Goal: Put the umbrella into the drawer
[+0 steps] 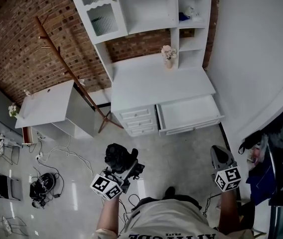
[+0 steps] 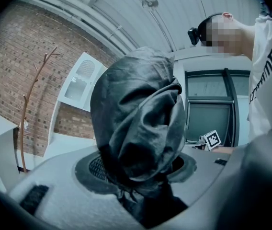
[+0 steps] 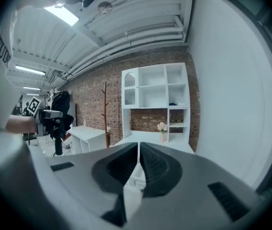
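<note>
Ahead, floor [image 1: 181,153] runs to the drawer's [image 1: 191,129] edge.

Grippers: 2, left gripper [image 1: 125,167] & right gripper [image 1: 221,156], both near. Umbrella [image 1: 116,155]: 1, black, folded. White desk [image 1: 156,83] w/ shelves: 1, far. Drawers: 4 total, 1 open drawer [image 1: 189,112] at right, 3 small drawers [image 1: 138,122] to its left. Flower vase [image 1: 169,55] on desk: 1. Side table [image 1: 47,103]: 1, left. Coat stand [image 1: 67,66]: 1.
</note>
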Motion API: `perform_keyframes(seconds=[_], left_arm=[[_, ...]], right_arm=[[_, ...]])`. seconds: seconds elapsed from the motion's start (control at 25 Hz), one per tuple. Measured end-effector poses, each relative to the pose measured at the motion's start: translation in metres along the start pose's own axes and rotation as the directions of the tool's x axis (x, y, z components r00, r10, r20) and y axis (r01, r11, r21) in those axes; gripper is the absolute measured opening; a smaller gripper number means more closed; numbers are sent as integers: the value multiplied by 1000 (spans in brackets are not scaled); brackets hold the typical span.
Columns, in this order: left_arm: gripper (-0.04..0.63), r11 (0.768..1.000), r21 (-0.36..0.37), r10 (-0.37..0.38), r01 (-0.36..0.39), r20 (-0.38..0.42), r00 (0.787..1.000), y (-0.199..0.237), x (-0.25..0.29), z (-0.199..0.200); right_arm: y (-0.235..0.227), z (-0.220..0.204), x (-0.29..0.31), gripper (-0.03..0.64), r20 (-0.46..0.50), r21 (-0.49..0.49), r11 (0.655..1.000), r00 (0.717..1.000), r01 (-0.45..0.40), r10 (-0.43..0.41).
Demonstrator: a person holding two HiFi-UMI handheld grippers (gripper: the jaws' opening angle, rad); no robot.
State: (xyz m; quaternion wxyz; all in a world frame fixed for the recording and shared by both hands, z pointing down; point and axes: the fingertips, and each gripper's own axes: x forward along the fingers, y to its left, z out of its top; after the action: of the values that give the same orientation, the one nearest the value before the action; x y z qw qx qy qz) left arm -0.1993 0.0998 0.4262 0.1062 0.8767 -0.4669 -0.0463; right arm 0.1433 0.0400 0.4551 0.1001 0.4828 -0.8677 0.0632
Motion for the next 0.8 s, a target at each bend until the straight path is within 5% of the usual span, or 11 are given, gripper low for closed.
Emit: perform_keyframes(seconds=[0.8], left_arm=[[265,1000,-8,4,-4,-12,1000,-3,66,-7]], right_arm=[[-57,-11,29,34,-28,25,1000,1000,-13,14]])
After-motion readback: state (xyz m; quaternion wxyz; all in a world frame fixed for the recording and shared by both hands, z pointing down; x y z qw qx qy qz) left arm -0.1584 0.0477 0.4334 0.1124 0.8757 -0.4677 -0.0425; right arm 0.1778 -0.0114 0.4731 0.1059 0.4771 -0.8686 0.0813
